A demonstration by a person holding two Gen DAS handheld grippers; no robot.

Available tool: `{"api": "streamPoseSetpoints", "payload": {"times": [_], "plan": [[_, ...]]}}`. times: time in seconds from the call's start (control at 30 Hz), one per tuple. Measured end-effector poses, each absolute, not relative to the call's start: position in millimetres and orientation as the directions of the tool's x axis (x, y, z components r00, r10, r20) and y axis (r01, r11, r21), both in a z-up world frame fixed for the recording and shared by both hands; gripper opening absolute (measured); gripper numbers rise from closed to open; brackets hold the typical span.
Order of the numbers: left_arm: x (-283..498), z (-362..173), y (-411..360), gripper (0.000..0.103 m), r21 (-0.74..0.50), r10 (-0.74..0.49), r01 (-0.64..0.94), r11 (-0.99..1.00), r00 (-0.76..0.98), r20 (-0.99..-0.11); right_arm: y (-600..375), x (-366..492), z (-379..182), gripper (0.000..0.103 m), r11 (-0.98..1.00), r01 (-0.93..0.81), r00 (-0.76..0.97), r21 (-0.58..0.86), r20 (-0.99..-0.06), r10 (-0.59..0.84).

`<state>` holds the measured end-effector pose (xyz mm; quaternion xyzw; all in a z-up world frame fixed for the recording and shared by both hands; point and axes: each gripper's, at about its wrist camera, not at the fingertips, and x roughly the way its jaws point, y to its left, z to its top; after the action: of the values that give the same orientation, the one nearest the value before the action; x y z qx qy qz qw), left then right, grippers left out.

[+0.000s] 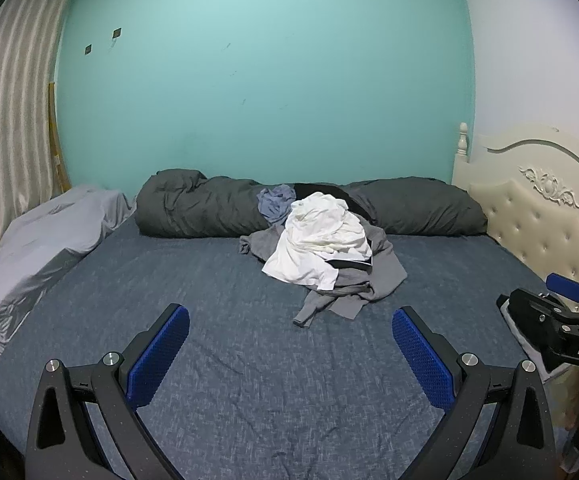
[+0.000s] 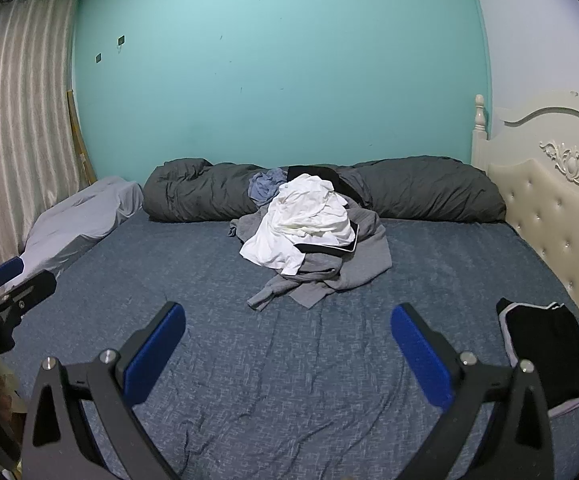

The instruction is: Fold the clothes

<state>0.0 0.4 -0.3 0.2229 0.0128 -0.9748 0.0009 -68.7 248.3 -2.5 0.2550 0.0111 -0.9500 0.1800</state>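
Note:
A pile of clothes lies on the blue bed sheet [image 1: 209, 360] toward the far side: a crumpled white shirt [image 1: 321, 236] on top of grey garments [image 1: 365, 280], with a blue-grey piece [image 1: 275, 202] behind. The same pile shows in the right wrist view, white shirt [image 2: 309, 216] over grey garments [image 2: 349, 268]. A folded black garment with white trim [image 2: 545, 356] lies at the right bed edge. My left gripper [image 1: 289, 356] is open and empty above the sheet, short of the pile. My right gripper [image 2: 287, 356] is open and empty too.
A rolled dark grey duvet [image 1: 209, 208] lies along the teal wall. A light grey pillow or cover [image 1: 45, 240] sits at the left. A cream tufted headboard [image 2: 557, 208] bounds the right side. Curtains [image 1: 5, 120] hang at the left.

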Motion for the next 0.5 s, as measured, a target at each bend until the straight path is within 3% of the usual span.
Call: {"api": "streamPoseSetpoints", "payload": {"times": [0.5], "plan": [[0.5,3.8,-2.8,0.103,-0.017,-0.014,0.024,-1.0,-0.893,-0.45,253.1,-67.9,-4.5,0.103,-0.931,0.354,-0.798,0.089,-0.49,-0.35]]}}
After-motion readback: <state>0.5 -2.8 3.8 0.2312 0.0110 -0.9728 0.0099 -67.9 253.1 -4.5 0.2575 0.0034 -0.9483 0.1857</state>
